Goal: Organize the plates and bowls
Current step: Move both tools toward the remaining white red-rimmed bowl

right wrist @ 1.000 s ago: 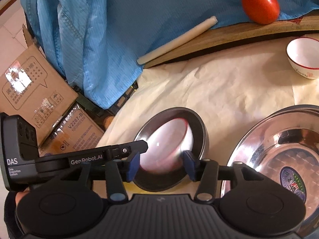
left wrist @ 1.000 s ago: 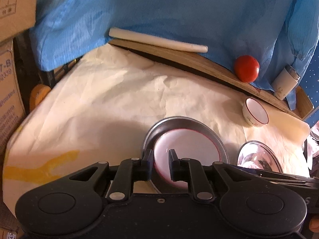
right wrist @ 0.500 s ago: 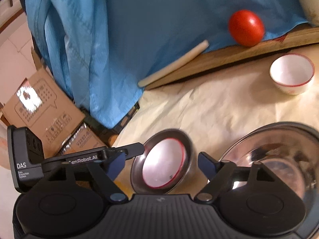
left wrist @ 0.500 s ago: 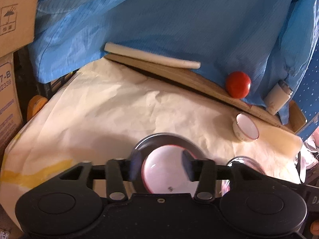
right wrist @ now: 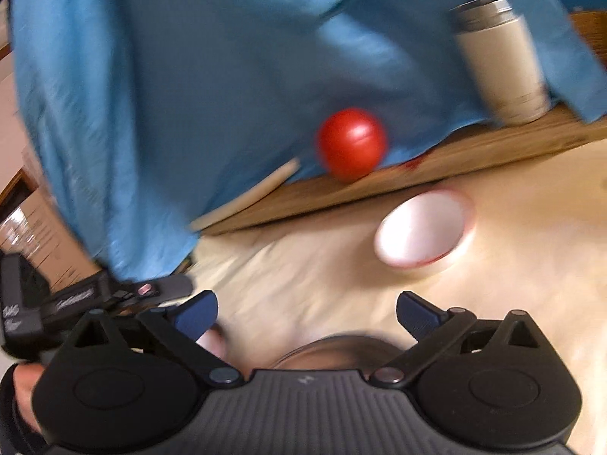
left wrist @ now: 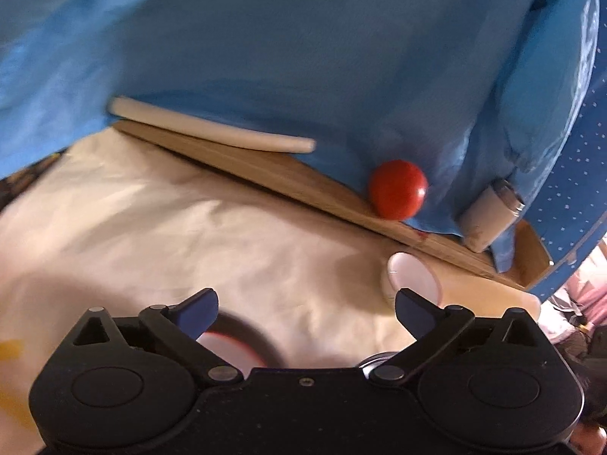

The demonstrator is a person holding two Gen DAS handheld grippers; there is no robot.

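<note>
A small white bowl with a red rim [right wrist: 423, 229] stands on the cream paper ahead of my right gripper [right wrist: 307, 313], which is open and empty. It also shows in the left wrist view [left wrist: 411, 278], just beyond the right finger. My left gripper [left wrist: 306, 311] is open and empty. Below it, a white red-rimmed bowl [left wrist: 227, 347] sits inside a metal dish [left wrist: 271, 350], mostly hidden by the gripper body. A larger steel bowl's rim [right wrist: 334, 349] shows under my right gripper. Both views are blurred.
A red tomato [left wrist: 397, 189] and a white rolling pin [left wrist: 212, 131] lie on a wooden board [left wrist: 273, 174] at the back. A beige cylinder flask [right wrist: 500, 60] stands on the board. Blue cloth [right wrist: 189, 76] hangs behind. Cardboard boxes [right wrist: 41, 235] stand at left.
Both grippers have opened wide and pulled up and back from the red-rimmed bowl, which stays in the metal dish. Both views have swung toward the small bowl near the board.
</note>
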